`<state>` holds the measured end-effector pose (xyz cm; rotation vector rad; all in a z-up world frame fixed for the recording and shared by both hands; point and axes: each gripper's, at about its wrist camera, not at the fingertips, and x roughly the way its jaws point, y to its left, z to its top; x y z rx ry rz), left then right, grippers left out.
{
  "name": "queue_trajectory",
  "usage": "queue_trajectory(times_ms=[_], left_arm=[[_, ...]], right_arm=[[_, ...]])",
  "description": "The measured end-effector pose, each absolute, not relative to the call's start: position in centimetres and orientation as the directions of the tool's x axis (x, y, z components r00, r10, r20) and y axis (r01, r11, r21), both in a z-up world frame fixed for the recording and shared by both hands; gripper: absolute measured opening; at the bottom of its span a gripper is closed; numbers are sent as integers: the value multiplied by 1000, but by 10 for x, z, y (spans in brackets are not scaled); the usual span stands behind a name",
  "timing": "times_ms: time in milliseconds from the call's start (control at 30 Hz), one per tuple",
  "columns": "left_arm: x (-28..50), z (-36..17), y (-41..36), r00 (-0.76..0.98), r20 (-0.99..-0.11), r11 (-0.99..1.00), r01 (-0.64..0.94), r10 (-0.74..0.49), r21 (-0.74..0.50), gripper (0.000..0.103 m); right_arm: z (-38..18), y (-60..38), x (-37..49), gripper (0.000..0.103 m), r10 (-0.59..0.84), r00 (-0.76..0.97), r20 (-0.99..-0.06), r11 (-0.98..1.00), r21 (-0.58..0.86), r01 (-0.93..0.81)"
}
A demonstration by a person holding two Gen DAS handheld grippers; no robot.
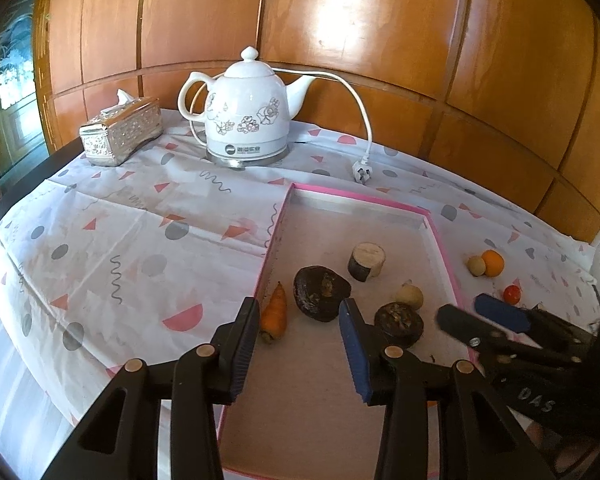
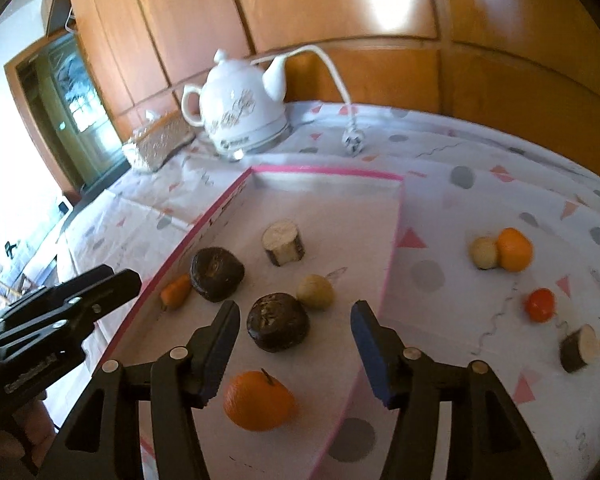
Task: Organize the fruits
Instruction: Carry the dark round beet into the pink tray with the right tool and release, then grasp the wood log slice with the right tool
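Observation:
A pink-rimmed shallow box (image 1: pixel 444 240) (image 2: pixel 324 170) lies on the table. In it are two dark round fruits (image 1: pixel 320 292) (image 2: pixel 278 322), a carrot (image 1: pixel 275 314), a pale small fruit (image 2: pixel 316 292), a cut log piece (image 1: pixel 367 261) and an orange (image 2: pixel 258 400). My left gripper (image 1: pixel 300 356) is open and empty over the box's near part, also seen in the right wrist view (image 2: pixel 112 284). My right gripper (image 2: pixel 296 352) is open above the orange, and shows in the left wrist view (image 1: pixel 480 316). Outside the box lie an orange (image 2: pixel 514 250), a pale ball (image 2: pixel 483 253), a red tomato (image 2: pixel 540 305) and another log piece (image 2: pixel 580 348).
A white electric kettle (image 1: pixel 246 112) stands at the back with its cord and plug (image 1: pixel 360 172) on the patterned tablecloth (image 1: pixel 120 220). A silver tissue box (image 1: pixel 120 132) is at the back left. A wooden panelled wall (image 1: pixel 340 20) runs behind the table.

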<state>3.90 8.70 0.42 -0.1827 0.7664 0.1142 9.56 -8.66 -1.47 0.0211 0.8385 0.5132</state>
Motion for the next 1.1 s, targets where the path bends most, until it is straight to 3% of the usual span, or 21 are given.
queue_trajectory(times_ms=[433,900,1100], left_arm=[[37,9,61,721,-693,990,-98,0,-101,43],[38,8,16,710,-697,995,53,-98,-85,43],[40,7,-2,694,-708,991,104,-132,-82,44]], right_arm=[[-9,-146,73,59,324,667,-671,945,191,-267],[-38,-270,55,59,73,687,-723,985,159,63],[-46,-293,66,59,25,675,-738,985,133,108]])
